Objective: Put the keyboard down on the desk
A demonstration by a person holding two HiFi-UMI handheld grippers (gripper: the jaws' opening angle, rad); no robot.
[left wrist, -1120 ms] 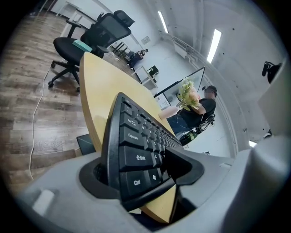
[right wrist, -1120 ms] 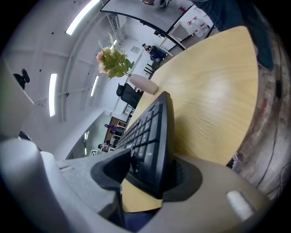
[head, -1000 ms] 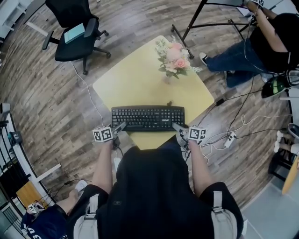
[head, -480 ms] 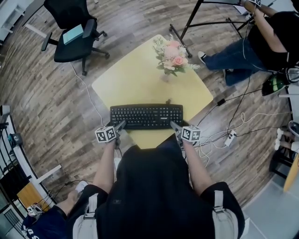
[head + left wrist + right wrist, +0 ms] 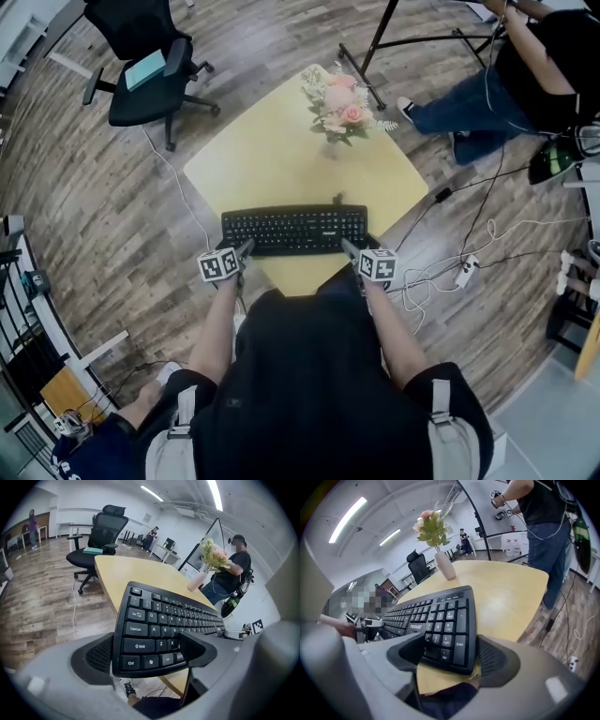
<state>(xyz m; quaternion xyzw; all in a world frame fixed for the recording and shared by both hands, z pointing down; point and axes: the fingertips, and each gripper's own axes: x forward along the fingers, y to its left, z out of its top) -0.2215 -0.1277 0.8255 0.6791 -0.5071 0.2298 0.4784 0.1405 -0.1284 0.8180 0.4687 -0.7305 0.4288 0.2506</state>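
Note:
A black keyboard (image 5: 295, 230) lies flat along the near edge of the yellow desk (image 5: 272, 159). My left gripper (image 5: 242, 251) is at its left end and my right gripper (image 5: 349, 249) at its right end. In the left gripper view the keyboard's Ctrl/Shift corner (image 5: 140, 644) sits between the jaws of the left gripper (image 5: 145, 651), which are opening, and the left pad stands clear of the edge. In the right gripper view the numpad end (image 5: 450, 634) is between the jaws of the right gripper (image 5: 450, 656), also opening, with a gap at the right pad.
A vase of pink flowers (image 5: 337, 103) stands at the desk's far corner. A black office chair (image 5: 150, 66) is at the far left. A seated person (image 5: 525, 75) and a stand's legs (image 5: 375, 47) are at the far right. Cables (image 5: 450, 272) lie on the floor to the right.
Both grippers' jaws have spread apart around the keyboard's ends. The keyboard stays flat on the desk's near edge.

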